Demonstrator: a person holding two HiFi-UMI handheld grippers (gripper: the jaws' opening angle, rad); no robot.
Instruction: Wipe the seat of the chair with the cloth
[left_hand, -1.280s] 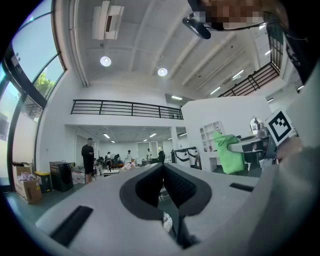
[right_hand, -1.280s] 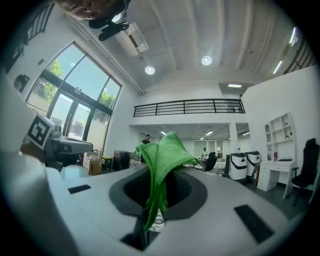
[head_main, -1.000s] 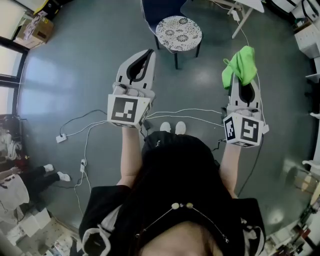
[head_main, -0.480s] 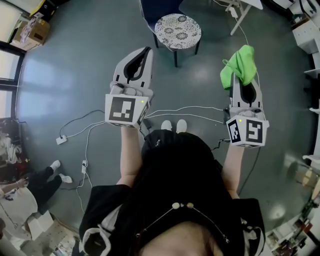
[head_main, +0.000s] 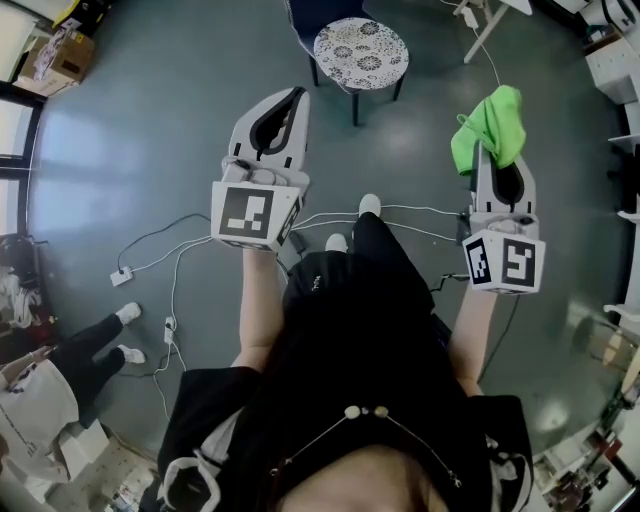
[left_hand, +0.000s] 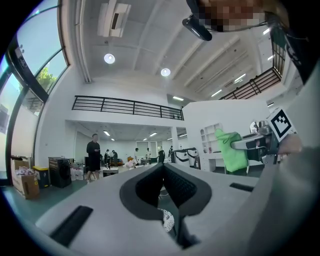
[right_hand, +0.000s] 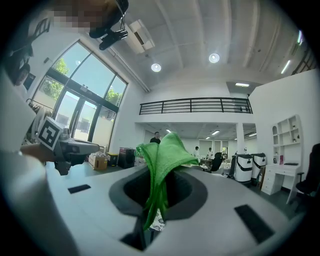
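Note:
The chair (head_main: 361, 53) has a round seat with a black-and-white pattern and a dark blue back. It stands on the grey floor ahead of me, at the top of the head view. My left gripper (head_main: 296, 96) is held in the air short of the chair, shut and empty (left_hand: 163, 167). My right gripper (head_main: 489, 152) is held out to the right of the chair, shut on a green cloth (head_main: 489, 126) that bunches above its tips (right_hand: 162, 160). A sliver of the patterned seat (left_hand: 168, 220) shows below the left jaws.
White cables (head_main: 330, 215) and a power strip (head_main: 122, 275) lie on the floor by my feet. A cardboard box (head_main: 65, 58) sits far left, white table legs (head_main: 482, 30) and shelving (head_main: 612, 62) far right. Another person's legs (head_main: 95, 335) show at lower left.
The person's right foot has stepped forward toward the chair. The right gripper with the cloth has drifted a little right and nearer. The left gripper has barely moved.

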